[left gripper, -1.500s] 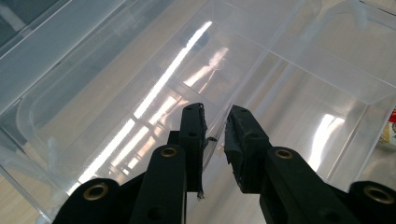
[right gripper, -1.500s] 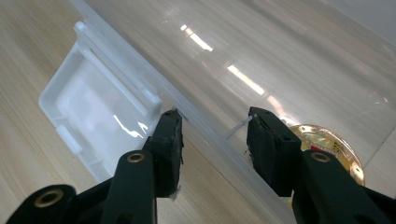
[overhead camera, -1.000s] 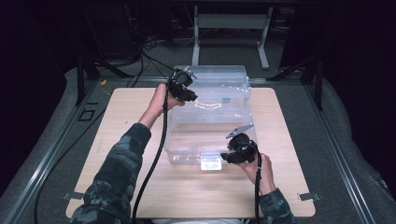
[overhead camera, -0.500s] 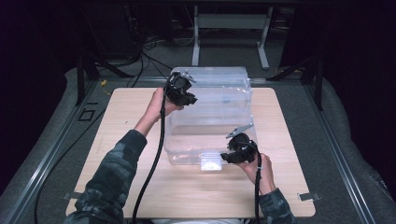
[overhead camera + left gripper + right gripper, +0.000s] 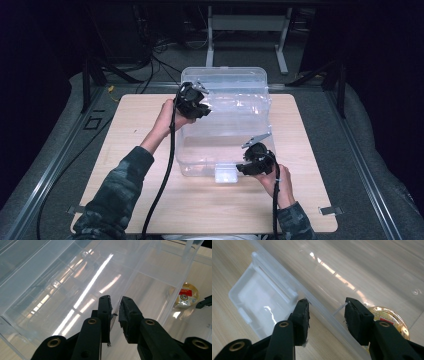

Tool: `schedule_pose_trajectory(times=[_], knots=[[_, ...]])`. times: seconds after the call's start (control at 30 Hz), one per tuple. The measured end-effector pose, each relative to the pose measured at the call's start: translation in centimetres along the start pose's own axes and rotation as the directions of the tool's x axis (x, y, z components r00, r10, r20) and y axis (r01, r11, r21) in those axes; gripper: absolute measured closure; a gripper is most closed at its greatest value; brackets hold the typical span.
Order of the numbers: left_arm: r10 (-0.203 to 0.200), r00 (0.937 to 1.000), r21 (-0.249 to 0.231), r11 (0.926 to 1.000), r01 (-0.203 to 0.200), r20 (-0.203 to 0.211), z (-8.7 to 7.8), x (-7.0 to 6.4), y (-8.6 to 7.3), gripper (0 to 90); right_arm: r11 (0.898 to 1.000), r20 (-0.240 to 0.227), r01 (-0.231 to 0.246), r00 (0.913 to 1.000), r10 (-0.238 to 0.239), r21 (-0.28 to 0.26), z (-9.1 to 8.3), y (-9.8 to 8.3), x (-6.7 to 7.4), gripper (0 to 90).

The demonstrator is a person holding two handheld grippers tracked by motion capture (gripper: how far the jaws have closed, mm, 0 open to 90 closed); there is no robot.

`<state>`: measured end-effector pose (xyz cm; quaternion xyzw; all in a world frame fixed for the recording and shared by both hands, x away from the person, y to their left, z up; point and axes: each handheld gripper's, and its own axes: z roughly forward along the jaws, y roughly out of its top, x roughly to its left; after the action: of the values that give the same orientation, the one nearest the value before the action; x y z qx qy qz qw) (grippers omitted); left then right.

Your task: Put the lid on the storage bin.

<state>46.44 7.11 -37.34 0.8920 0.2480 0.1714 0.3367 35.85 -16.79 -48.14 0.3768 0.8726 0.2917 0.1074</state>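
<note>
Nearest the person, the right gripper (image 5: 253, 164) sits at the near edge of the clear plastic bin (image 5: 225, 120), just right of the white latch (image 5: 225, 173) that hangs off that wall. In the right gripper view its jaws stand apart and straddle the bin's rim (image 5: 329, 315), one inside and one outside, not yet clenched on it. A small round gold tin with a red label (image 5: 390, 317) lies on the bin's floor just past the far jaw. The bin itself stands in the middle of the wooden tabletop (image 5: 130, 150), its long axis running from the near edge toward the far edge, and it looks tipped up slightly on the left. Farther off, the left gripper (image 5: 192, 102) is at the bin's far left corner; in the left gripper view (image 5: 115, 315) its jaws are pinched close on the thin clear wall. So the two grips lie diagonally across the bin, and I'd judge any lift or turn hinges on the right jaws closing first.
</note>
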Motion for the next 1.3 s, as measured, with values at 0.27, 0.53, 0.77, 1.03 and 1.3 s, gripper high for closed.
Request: schedule_pose_trajectory(times=[0.27, 0.53, 0.77, 1.03, 1.3], knots=[[0.015, 0.9999, -0.008, 0.9999, -0.015, -0.002, -0.8, -1.1, -0.6, 78.4, 1.000, -0.008, -0.005, 1.0000, 0.005, -0.005, 0.0, 0.0, -0.1, 54.7], [0.016, 0.9999, -0.027, 0.9995, -0.016, -0.003, -1.3, -1.9, -1.3, 78.3, 1.000, -0.009, -0.007, 0.9999, 0.007, -0.002, 0.0, 0.0, -0.1, 54.5], [-0.002, 1.0000, -0.031, 0.9995, 0.002, 0.003, -1.5, -2.1, -1.6, 78.2, 1.000, -0.006, -0.011, 0.9999, 0.011, 0.000, 0.0, 0.0, 0.0, 54.2], [-0.020, 0.9998, -0.041, 0.9990, 0.020, 0.005, -1.6, -2.5, -1.9, 78.1, 1.000, -0.007, -0.013, 0.9999, 0.013, 0.003, 0.0, 0.0, 0.0, 54.0], [-0.014, 0.9998, -0.041, 0.9991, 0.015, 0.017, -1.8, -3.0, -2.3, 78.2, 1.000, -0.010, -0.013, 0.9999, 0.013, 0.002, 0.0, 0.0, -0.1, 54.0]])
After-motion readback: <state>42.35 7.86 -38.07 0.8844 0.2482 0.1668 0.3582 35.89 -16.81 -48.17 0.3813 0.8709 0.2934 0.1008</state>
